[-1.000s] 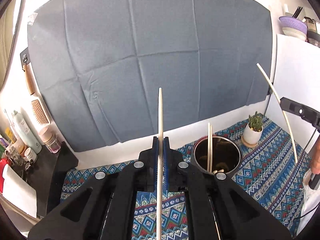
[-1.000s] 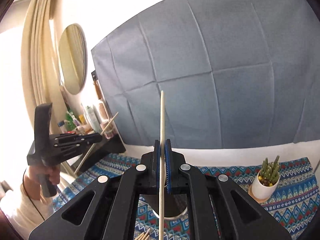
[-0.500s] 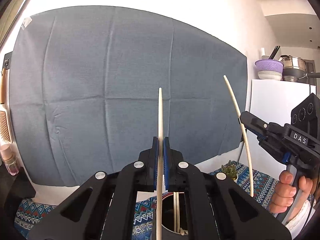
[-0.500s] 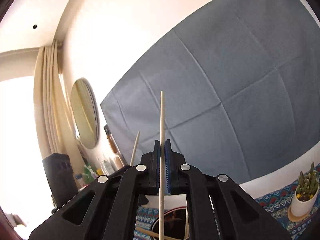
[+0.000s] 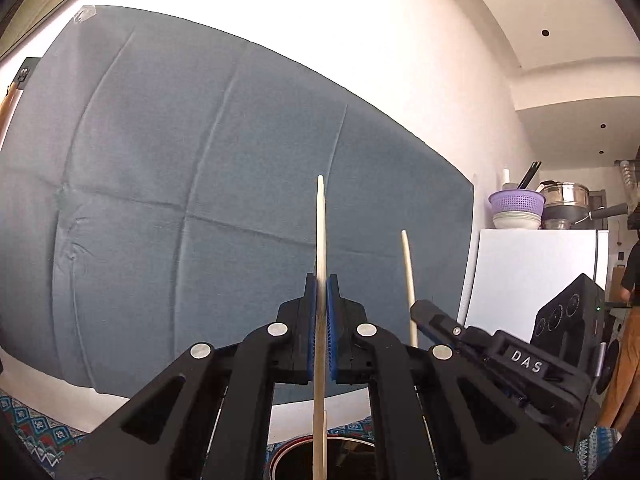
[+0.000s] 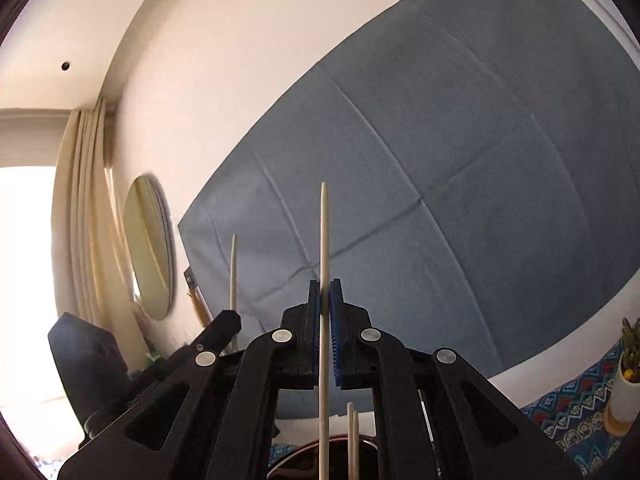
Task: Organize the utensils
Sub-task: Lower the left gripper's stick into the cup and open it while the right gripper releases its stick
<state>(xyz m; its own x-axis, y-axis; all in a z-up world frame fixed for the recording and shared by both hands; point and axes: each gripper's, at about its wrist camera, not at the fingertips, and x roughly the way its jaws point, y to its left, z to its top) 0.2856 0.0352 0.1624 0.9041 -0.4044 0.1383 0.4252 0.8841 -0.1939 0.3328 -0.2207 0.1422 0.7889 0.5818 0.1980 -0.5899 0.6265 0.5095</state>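
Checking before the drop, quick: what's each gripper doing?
Left gripper: closed on a chopstick.
Right gripper: closed on a second chopstick.

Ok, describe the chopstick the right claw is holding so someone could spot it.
Find the big blue-grey cloth on the wall. In front of it, the right claw pinches a pale wooden chopstick upright. It is the taller, central stick; the left claw's chopstick stands shorter beside the mirror.

Two pale chopsticks (image 5: 321,240), upright, clamped.
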